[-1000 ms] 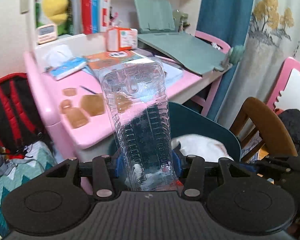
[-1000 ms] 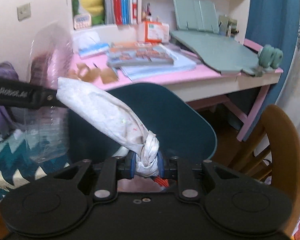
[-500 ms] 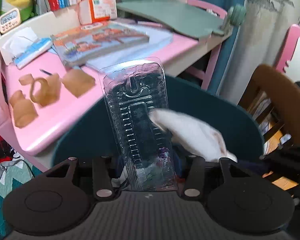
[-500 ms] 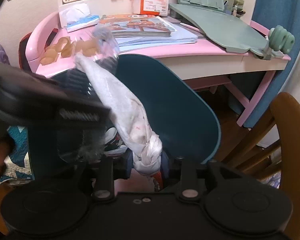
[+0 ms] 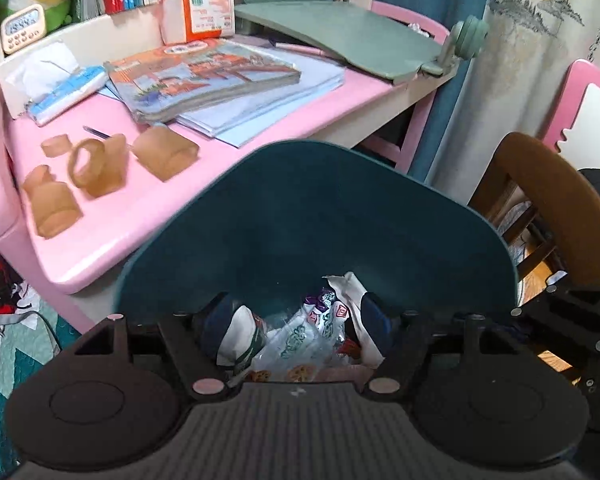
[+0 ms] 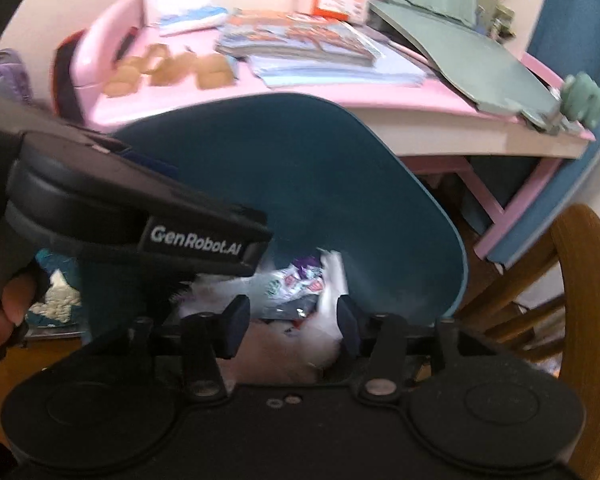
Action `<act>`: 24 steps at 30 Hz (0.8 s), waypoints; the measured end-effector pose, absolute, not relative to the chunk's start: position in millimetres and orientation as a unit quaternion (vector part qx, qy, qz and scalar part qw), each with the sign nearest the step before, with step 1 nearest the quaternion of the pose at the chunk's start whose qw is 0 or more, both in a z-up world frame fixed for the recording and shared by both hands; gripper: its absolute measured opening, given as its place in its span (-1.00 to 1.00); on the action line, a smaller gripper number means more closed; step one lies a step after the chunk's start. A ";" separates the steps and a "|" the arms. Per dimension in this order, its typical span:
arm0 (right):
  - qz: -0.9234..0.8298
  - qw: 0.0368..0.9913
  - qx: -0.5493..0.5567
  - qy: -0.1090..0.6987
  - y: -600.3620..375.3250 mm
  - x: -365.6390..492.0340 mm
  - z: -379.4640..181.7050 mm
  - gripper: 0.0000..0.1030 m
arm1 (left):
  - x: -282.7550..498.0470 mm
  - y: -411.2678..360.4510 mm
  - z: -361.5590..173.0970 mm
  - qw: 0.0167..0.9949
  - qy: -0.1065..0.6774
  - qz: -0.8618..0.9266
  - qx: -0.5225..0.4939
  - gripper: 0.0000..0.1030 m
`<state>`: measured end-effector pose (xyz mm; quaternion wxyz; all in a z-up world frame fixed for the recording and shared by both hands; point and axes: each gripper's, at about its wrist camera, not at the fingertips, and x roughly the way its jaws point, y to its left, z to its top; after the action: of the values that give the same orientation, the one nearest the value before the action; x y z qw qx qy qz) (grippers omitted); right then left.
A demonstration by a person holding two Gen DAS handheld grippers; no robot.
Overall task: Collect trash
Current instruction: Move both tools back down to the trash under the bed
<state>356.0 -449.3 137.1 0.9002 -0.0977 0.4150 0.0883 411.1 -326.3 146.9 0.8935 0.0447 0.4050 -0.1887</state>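
Both the left gripper (image 5: 296,320) and the right gripper (image 6: 290,320) have just been opening and grip nothing. They hang over the teal bin (image 5: 340,216), with wrappers (image 5: 300,340) below.

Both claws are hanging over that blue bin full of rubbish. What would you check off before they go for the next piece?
1. Left gripper empty, jaws just opened: ok.
2. Right gripper empty, jaws just opened: ok.
3. Dropped trash inside the bin: ok; wrappers lie there.
4. Clear plastic pack in the bin: cannot tell.
5. Grippers clear of each other: not ok, close together.
6. More trash on the pink desk: brown pieces remain; whether trash, cannot tell.
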 end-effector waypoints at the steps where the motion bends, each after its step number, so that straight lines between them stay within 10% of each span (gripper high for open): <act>1: 0.091 0.902 -0.100 0.410 -447.2 351.3 140.2 -0.06 | 407.1 -322.5 150.8 0.895 0.402 -0.189 0.042 0.37; 24: 0.203 0.919 -0.092 0.326 -343.6 251.1 194.8 -0.04 | 277.9 -155.5 201.4 0.929 0.346 -0.134 -0.003 0.59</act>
<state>251.1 -343.6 194.8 0.9188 -0.0922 0.3257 0.2031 277.9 -155.5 201.4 0.9286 -0.0033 0.3458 -0.1344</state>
